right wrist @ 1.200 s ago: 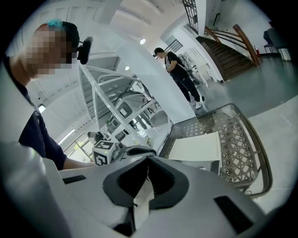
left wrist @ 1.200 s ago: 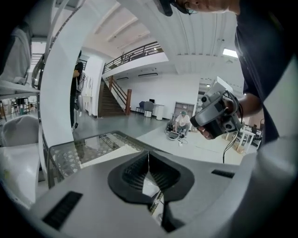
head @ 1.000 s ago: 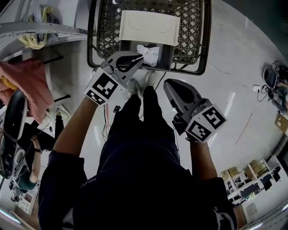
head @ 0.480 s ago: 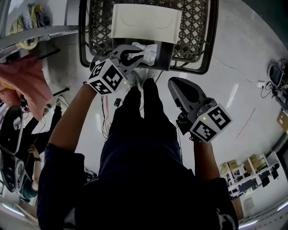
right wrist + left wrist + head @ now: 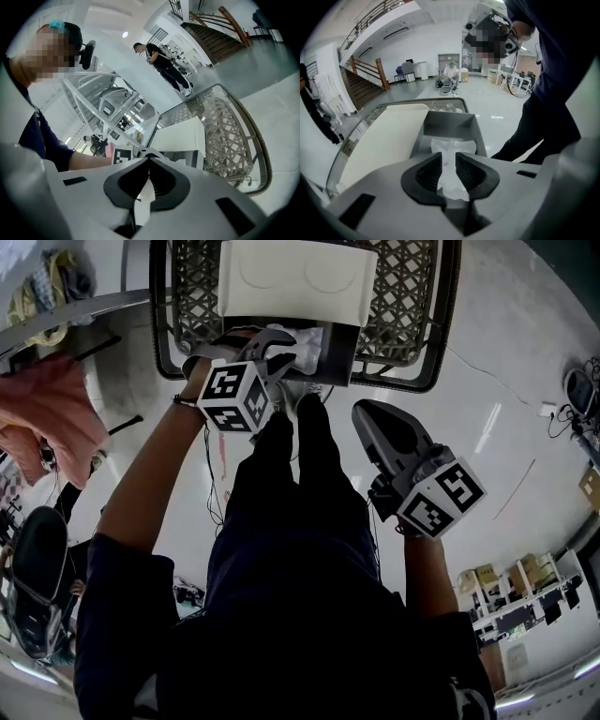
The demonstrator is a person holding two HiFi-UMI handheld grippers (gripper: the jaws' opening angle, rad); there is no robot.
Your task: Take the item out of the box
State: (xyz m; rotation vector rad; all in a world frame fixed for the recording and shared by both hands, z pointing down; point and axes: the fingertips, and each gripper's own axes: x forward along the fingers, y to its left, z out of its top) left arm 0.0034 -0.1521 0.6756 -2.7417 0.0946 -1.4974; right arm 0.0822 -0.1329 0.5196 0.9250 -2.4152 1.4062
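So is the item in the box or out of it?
In. The white item lies inside the open grey box, below its rim, with the left gripper jaws closed on it.

- It was a big open hall, more a lab or workshop than a home — a glossy pale floor (image 5: 497,362) ran wall to wall.
- A staircase (image 5: 363,89) with wooden rails climbed to a railed gallery (image 5: 370,21).
- Desks (image 5: 520,79) with gear lined one side; a person (image 5: 451,71) sat far off.
- Shelves (image 5: 511,610) of boxes and loose cables (image 5: 583,381) lay at the edge.
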